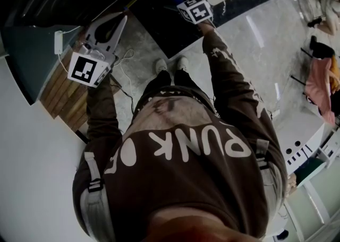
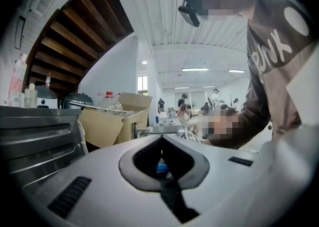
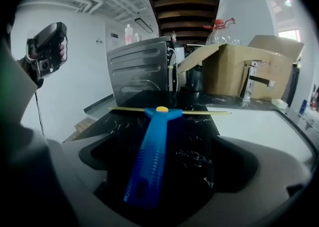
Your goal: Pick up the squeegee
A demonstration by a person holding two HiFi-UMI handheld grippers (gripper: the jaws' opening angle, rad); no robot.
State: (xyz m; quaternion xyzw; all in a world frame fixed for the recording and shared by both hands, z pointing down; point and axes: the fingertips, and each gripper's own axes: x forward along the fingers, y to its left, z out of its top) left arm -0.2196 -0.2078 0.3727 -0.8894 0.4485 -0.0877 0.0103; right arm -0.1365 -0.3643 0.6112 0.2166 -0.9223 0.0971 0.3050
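While the right tongs (image 3: 169, 144) stand wide open, the blue plastic squeegee (image 3: 149, 156) lies on the surface between their grey jaws, with a clear gap to each side. Its handle is long and ribbed along the grip, with the butt end nearest the camera. It widens to a T-shaped head with a round yellow cap, and a thin, straight yellow blade strip runs across the far end. It lies on a glossy black stone worktop (image 3: 199, 136) with white veining, which meets a matte white slab on the right. The left tongs (image 2: 160, 137) are off to the side, well apart from the squeegee, tips pressed together with nothing gripped. Beyond are a ridged steel appliance (image 3: 139, 69) and an open brown cardboard box (image 3: 249, 74).
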